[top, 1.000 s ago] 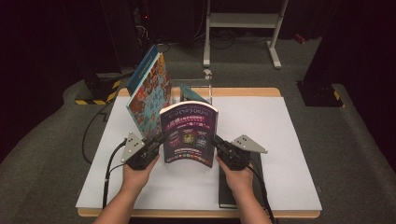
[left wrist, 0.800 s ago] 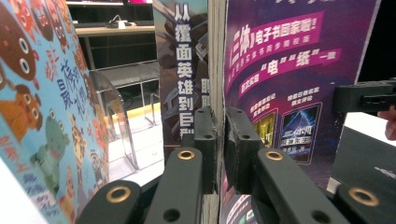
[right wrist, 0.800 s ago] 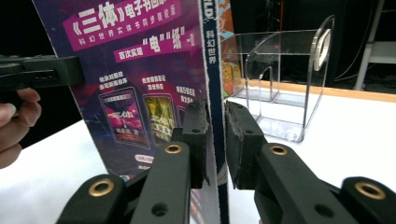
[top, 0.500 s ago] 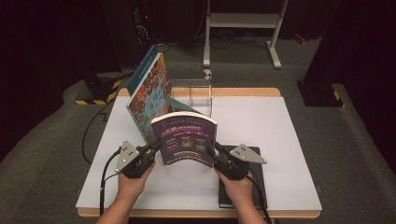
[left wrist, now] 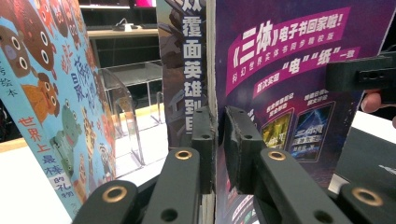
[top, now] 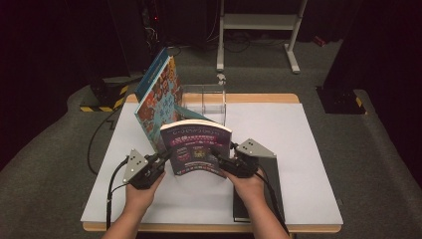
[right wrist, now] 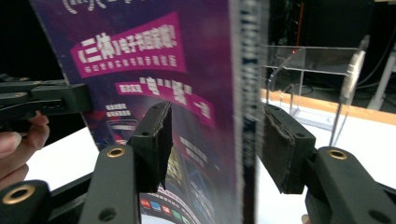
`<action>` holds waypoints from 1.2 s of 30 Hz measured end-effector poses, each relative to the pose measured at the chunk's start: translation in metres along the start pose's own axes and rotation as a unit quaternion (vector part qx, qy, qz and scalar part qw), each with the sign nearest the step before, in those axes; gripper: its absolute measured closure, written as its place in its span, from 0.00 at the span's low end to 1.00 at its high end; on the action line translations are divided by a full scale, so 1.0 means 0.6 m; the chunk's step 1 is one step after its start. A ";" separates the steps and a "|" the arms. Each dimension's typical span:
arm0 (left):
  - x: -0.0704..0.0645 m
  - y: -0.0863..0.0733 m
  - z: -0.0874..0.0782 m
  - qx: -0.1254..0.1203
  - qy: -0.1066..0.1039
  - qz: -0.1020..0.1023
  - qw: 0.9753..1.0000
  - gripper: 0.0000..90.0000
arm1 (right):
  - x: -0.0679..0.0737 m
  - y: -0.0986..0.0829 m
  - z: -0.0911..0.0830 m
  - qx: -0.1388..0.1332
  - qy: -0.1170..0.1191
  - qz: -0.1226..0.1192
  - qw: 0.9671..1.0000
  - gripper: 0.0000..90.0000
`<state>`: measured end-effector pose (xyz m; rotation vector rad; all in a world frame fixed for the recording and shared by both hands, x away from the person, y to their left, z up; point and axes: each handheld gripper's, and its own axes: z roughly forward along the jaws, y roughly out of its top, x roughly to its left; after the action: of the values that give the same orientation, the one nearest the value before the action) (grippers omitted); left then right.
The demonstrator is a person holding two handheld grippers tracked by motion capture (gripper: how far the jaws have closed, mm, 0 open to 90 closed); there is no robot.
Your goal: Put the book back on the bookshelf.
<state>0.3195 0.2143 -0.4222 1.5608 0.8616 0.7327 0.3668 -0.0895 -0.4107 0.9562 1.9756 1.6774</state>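
A purple paperback book (top: pixel 196 149) stands upright over the white table between my two grippers, back cover towards me. My left gripper (top: pixel 164 158) is shut on its left edge; in the left gripper view the jaws (left wrist: pixel 219 135) pinch the book (left wrist: pixel 289 70) beside the spine. My right gripper (top: pixel 221 158) is at the book's right edge. In the right gripper view its jaws (right wrist: pixel 215 112) stand apart on either side of the book (right wrist: pixel 140 60), with a narrow gap showing at the right pad (right wrist: pixel 275 140).
A tall colourful picture book (top: pixel 159 99) stands leaning just behind the left gripper. A clear acrylic stand (top: pixel 204 99) sits at the table's far edge. A dark book (top: pixel 271 194) lies flat under my right hand. Bare white table (top: pixel 308 139) spreads to the right.
Both grippers and the purple book have come nearer to the person, away from the acrylic stand. The picture book has stayed put.
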 end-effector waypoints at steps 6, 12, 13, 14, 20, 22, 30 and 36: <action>0.000 0.004 0.002 0.008 0.008 -0.001 1.000 0.90 | 0.006 -0.005 0.003 0.006 0.004 -0.012 1.000 0.54; 0.003 0.010 0.008 0.019 0.020 0.004 1.000 0.89 | 0.004 -0.003 0.000 0.012 0.000 -0.014 1.000 0.57; 0.003 0.011 0.009 0.020 0.022 0.005 1.000 0.89 | 0.004 -0.002 -0.001 0.010 0.003 -0.014 1.000 0.59; 0.002 0.011 0.009 0.021 0.025 0.004 0.999 0.88 | 0.004 -0.001 -0.001 0.008 0.004 -0.015 1.000 0.61; 0.006 0.009 0.009 0.023 0.029 -0.007 0.999 0.81 | 0.001 0.000 -0.003 0.009 0.018 -0.016 1.000 0.75; 0.010 0.006 0.007 0.027 0.027 -0.015 0.999 0.75 | 0.002 -0.001 -0.005 0.009 0.023 -0.018 1.000 0.80; 0.004 0.004 0.018 0.051 0.018 -0.023 0.998 0.62 | 0.013 -0.006 -0.012 0.005 0.023 -0.045 0.999 0.91; -0.011 0.011 0.031 0.064 -0.001 -0.030 0.997 0.51 | 0.016 -0.007 -0.013 0.003 0.018 -0.047 0.999 0.92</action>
<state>0.3324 0.1982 -0.4187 1.6419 0.9653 0.6430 0.3541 -0.0885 -0.4118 0.8267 2.0169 1.6499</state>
